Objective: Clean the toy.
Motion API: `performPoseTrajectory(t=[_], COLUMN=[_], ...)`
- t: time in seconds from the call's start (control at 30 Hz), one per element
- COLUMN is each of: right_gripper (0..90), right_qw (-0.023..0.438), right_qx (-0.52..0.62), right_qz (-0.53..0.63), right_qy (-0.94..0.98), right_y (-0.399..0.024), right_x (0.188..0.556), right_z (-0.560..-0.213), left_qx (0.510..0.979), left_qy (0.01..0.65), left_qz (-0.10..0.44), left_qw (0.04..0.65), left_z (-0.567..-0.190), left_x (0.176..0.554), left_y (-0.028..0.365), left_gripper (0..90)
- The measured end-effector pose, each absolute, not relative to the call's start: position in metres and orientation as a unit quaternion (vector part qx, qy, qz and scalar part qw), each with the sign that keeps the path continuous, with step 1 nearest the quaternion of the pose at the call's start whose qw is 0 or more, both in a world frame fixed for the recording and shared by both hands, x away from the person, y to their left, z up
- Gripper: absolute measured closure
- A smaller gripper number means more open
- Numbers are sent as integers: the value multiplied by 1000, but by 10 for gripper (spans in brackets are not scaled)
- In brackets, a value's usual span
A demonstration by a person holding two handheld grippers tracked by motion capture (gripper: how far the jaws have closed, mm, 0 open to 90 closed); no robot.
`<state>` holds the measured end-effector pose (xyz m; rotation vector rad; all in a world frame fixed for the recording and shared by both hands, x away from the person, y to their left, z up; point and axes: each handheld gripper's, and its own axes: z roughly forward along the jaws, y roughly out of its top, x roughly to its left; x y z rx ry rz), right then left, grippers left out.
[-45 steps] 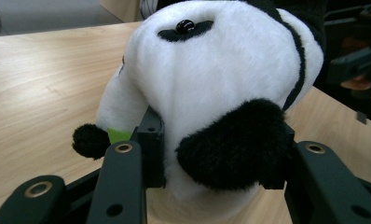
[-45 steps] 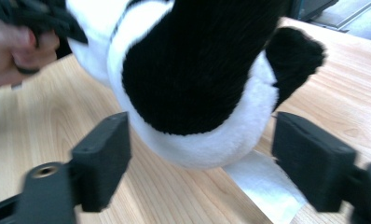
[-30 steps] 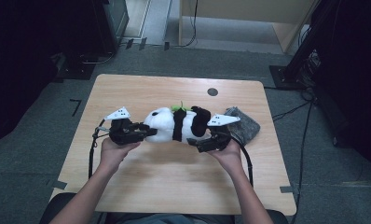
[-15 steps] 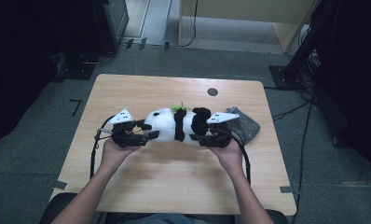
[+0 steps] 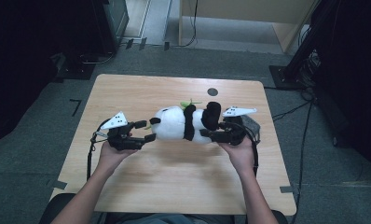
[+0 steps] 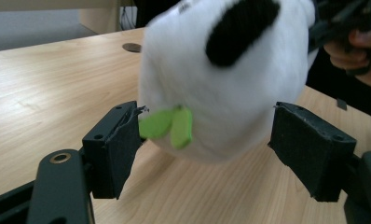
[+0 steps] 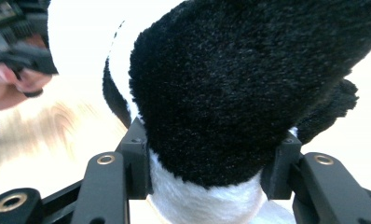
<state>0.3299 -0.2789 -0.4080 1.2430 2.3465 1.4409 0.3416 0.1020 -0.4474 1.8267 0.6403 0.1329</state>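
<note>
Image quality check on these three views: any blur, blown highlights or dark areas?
High view: the table is evenly lit, the floor around it falls off into near black, mild softness overall. Left gripper view: the panda plush is motion-blurred while the black pads stay sharp. Right gripper view: the panda's black fur is crisp up close, but the white background at top left and right is blown out.

No legible text, label, brand, number or sign anywhere on table, toy or equipment.
</note>
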Motion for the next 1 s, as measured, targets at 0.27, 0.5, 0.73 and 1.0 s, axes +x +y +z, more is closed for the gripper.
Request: performPoseTrajectory(t=[0.27, 0.5, 0.73, 1.0], right_gripper=[474, 459, 406, 262], right_qw=[21, -3, -1, 5], right_qx=[407, 412, 416, 403], right_qz=[487, 485, 481, 494], right_qy=[772, 771, 772, 770], right_y=[-274, -264, -262, -268], right_x=[327, 328, 330, 334], right_z=[-400, -406, -412, -417], left_qx=[793, 784, 777, 761], left_qy=[251, 274, 299, 327], left_qz=[74, 98, 87, 38], left_qw=[551, 548, 547, 559], left_z=[-455, -460, -456, -451], left_x=[337, 335, 335, 341], left_y=[89, 84, 85, 92], left_gripper=[171, 218, 472, 597])
